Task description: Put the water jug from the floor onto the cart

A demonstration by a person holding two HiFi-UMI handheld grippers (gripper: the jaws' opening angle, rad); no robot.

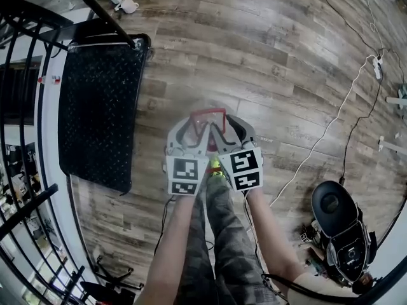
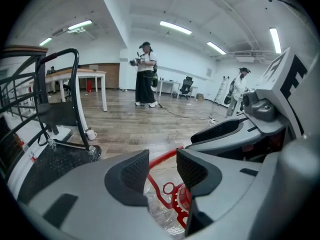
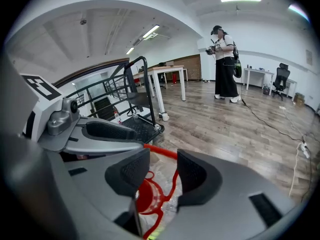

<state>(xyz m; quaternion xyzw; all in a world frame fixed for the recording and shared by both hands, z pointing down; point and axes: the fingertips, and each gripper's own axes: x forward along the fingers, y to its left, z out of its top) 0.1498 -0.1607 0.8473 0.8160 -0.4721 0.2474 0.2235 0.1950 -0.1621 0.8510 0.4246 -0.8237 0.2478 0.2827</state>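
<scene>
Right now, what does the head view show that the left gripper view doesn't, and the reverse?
Only the head view: the white cable trailing across the floor and the wearer's camouflage trousers. Only the left gripper view: a standing person, a table, ceiling lights, and the red cap of the water jug, seen past the open jaws of the left gripper. Both: the jug's red handle, the cart and the wooden floor.

The left tool (image 1: 189,124) and right tool (image 1: 233,124) hide most of the water jug (image 1: 207,111).
</scene>
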